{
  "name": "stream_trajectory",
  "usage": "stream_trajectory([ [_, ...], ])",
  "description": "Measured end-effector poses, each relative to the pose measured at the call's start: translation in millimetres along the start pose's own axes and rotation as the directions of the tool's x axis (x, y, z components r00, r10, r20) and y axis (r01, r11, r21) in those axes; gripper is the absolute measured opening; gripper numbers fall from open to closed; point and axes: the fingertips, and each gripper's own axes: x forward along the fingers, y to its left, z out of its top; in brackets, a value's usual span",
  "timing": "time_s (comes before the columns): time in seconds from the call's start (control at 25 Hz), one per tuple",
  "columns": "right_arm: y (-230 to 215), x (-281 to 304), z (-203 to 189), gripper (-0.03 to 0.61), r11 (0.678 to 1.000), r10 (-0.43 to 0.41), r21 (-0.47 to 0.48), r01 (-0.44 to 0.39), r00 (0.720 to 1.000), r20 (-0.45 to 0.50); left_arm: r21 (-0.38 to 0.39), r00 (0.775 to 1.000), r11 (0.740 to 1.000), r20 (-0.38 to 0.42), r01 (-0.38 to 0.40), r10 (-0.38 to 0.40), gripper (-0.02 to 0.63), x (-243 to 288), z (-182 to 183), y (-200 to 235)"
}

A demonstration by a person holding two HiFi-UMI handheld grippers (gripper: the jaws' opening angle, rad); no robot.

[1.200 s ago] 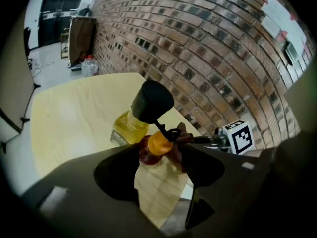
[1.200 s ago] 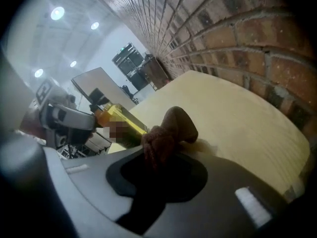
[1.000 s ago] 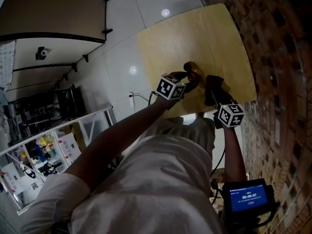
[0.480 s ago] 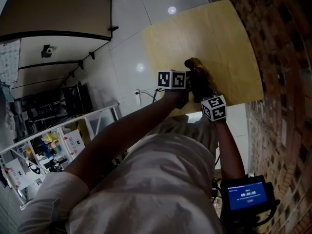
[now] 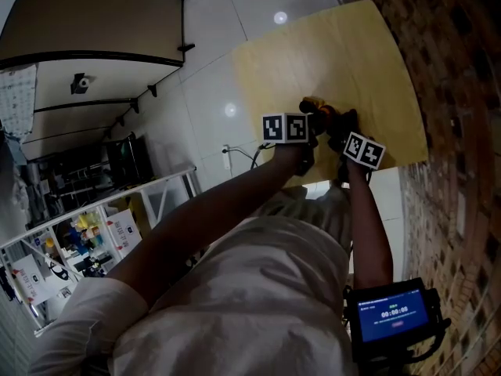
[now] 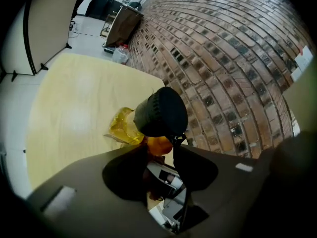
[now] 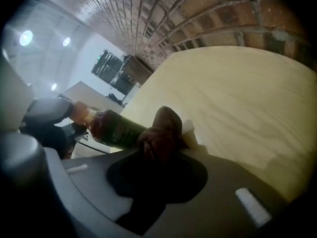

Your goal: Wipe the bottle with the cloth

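A dark green bottle (image 7: 116, 128) with an amber neck and a black cap (image 6: 161, 112) is held tilted over the yellow wooden table (image 5: 344, 53). My left gripper (image 6: 161, 150) has its jaws round the neck just below the cap; they are closing and press on it. A bunched brown cloth (image 7: 161, 130) sits in my right gripper (image 7: 158, 152), which is shut on it. The cloth lies against the bottle's body. In the head view the left gripper (image 5: 309, 122) and right gripper (image 5: 342, 128) meet at the bottle (image 5: 322, 114) near the table's front edge.
A crumpled yellow translucent piece (image 6: 121, 128) lies on the table (image 6: 74, 98) beside the cap. A brick wall (image 6: 223, 58) runs along the table's right side. White tiled floor (image 5: 196, 92) lies to the left. A small screen (image 5: 389, 317) sits on the right forearm.
Both grippers have moved farther over the table. The right gripper swung in from the front edge to the bottle, and the two now sit close together at it.
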Motion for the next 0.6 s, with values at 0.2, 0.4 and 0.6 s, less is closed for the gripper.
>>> stream_trajectory([
  [0.2,-4,-20,8,0.066,1.000,0.006,0.002,-0.006,0.998,0.060,0.035,0.998,0.998,-0.028,0.056,-0.055,0.232,-5,-3,-3],
  [0.4,-13,-42,1,0.066,1.000,0.004,0.019,-0.005,0.996,0.095,0.143,0.997,0.988,-0.064,0.052,-0.043,0.275,-15,-6,-4],
  [0.6,-23,-53,-20,0.066,1.000,0.012,0.016,-0.013,0.995,0.095,0.339,0.993,0.935,-0.097,0.103,-0.074,0.332,-41,-22,-18],
])
